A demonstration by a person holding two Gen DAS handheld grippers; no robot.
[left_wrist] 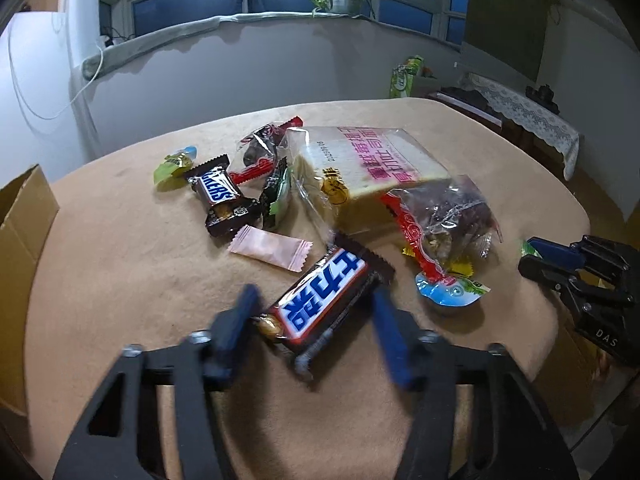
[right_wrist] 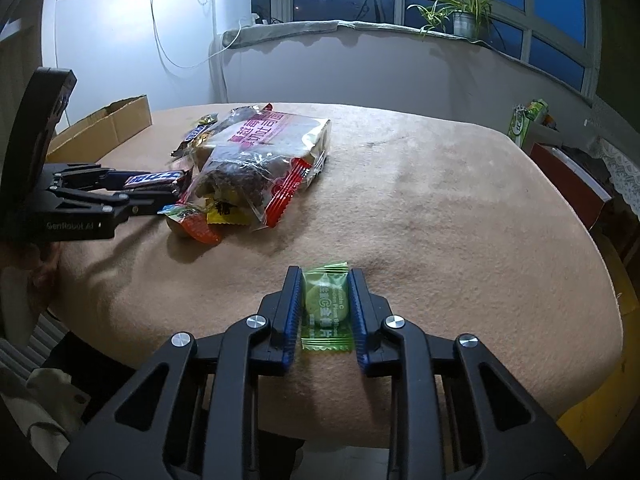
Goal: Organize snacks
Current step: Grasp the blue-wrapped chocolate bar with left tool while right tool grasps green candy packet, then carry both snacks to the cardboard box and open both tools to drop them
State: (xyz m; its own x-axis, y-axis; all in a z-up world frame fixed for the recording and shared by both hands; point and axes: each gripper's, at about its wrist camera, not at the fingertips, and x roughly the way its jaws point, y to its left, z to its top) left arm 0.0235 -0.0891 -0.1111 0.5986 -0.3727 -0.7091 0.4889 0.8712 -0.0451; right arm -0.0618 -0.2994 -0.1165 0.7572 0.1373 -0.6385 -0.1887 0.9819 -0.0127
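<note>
"Vitamin C", seemingly, on green sachet [right_wrist: 326, 309]

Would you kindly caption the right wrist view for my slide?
Right gripper closed on a green candy packet on the tan table, snack pile beyond.

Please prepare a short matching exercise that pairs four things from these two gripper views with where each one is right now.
Things:
1. Snickers bar
2. green candy packet
3. bread package
4. cardboard box

Places:
A. at the table's far left edge
B. between the right gripper's fingers
C. between the left gripper's open fingers
D. in the snack pile, under a clear bag

Pairs: 1-C, 2-B, 3-D, 4-A
</note>
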